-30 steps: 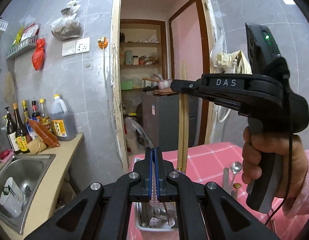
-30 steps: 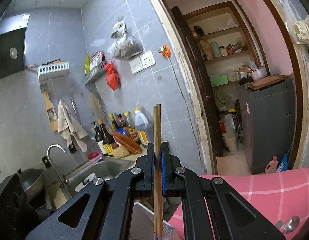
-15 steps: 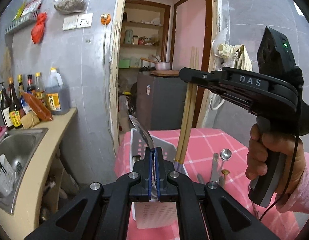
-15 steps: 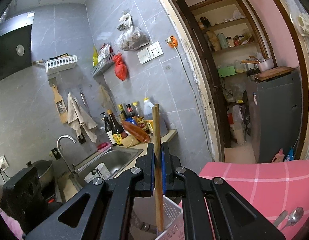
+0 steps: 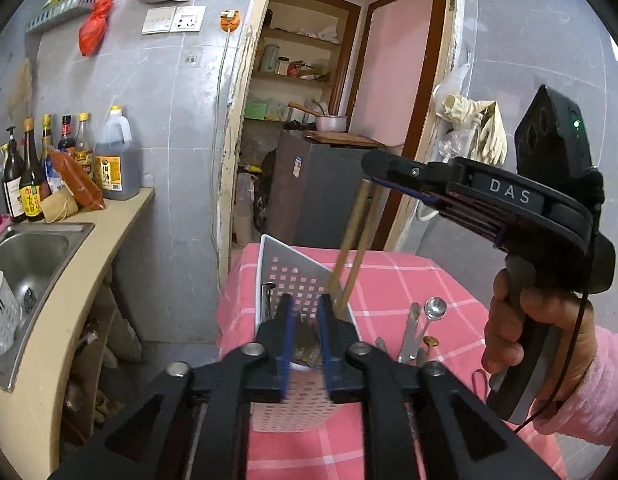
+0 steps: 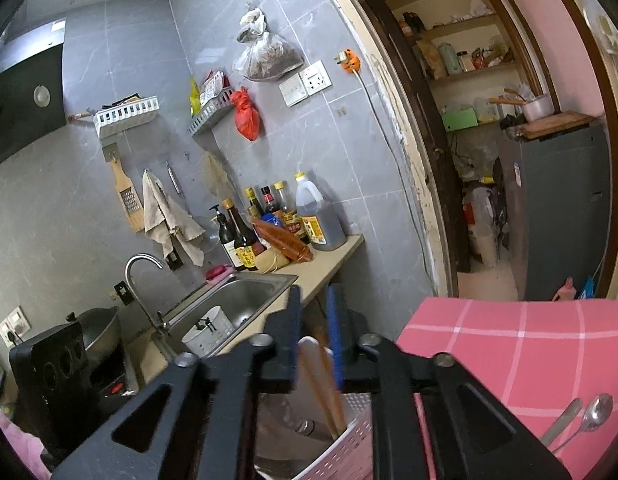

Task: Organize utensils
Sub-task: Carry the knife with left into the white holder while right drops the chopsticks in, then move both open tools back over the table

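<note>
The left gripper (image 5: 305, 332) hung just above the white perforated utensil basket (image 5: 287, 280), and its jaws had just been opening; they stood spread with a clear gap and no utensil pinched between them, only the basket's contents showing below. The right gripper (image 6: 313, 340), held in the person's right hand (image 5: 533, 336), had likewise just been opening its jaws, and the pair of wooden chopsticks (image 5: 355, 248) stood between them, leaning loose against one blue pad, tips down inside the basket and tops tilted toward the doorway. In the right wrist view the chopsticks (image 6: 321, 376) were blurred, and dark metal pieces lay at the basket's bottom. The basket (image 6: 349, 440) stood on the pink checked tablecloth (image 5: 393, 280) close to the table's left edge, with a narrow strip of floor between that edge and the beige counter (image 5: 89, 256) holding the steel sink (image 5: 29, 252). To the basket's right, a spoon (image 5: 435, 306) and a flat metal utensil (image 5: 409, 332) lay on the cloth near each other, between the basket and the right hand. Beyond them the cloth ran bare to the far table edge, and past that the open doorway (image 5: 309, 120) gave onto a storeroom.
</note>
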